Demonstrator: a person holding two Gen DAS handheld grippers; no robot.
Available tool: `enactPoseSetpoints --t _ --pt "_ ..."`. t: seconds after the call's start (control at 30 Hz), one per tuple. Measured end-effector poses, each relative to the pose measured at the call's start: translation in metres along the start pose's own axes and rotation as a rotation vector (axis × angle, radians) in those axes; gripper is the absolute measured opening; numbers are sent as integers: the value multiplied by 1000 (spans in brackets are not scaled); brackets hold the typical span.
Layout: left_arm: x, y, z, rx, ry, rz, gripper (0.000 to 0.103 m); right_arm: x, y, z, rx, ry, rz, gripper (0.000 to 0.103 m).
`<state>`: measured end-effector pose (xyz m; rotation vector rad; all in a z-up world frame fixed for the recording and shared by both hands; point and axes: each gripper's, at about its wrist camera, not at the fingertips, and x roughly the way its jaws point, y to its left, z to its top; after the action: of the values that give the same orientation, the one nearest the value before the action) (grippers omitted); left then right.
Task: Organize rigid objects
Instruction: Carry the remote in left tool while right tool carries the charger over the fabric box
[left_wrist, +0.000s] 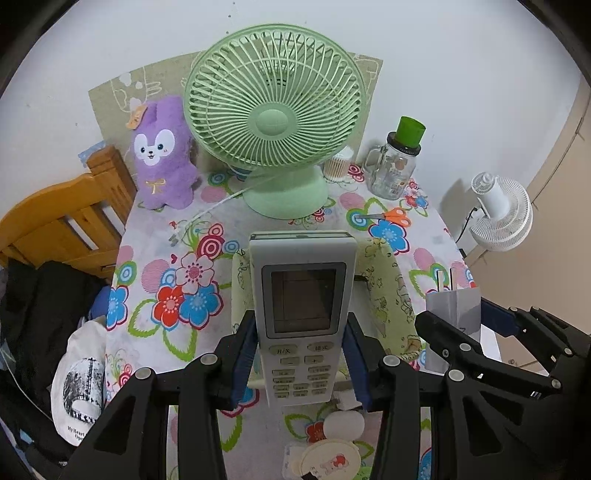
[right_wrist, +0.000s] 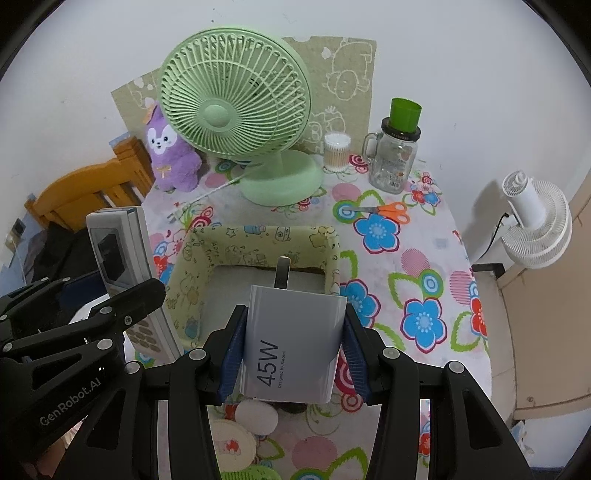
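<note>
holding the remote tight, the left gripper could bump the right gripper, clamped on the charger, over the box at 12 o'clock.

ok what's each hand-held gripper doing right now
left hand-held gripper: shut on the remote
right hand-held gripper: shut on the charger

Even, bright indoor light; soft shadow left of the white fan on the wall, far right of the right gripper; strong fisheye curvature and dark vignette at corners; centre sharp; no glare or motion blur.
</note>
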<state>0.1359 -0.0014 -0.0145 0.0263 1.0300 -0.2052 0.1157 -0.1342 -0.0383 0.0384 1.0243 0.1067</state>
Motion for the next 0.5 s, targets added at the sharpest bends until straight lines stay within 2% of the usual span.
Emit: enactPoseSetpoints --t 0.5 --pt "57 8 1 10 101 -31 46 54 -7 7 53 94 -23 52"
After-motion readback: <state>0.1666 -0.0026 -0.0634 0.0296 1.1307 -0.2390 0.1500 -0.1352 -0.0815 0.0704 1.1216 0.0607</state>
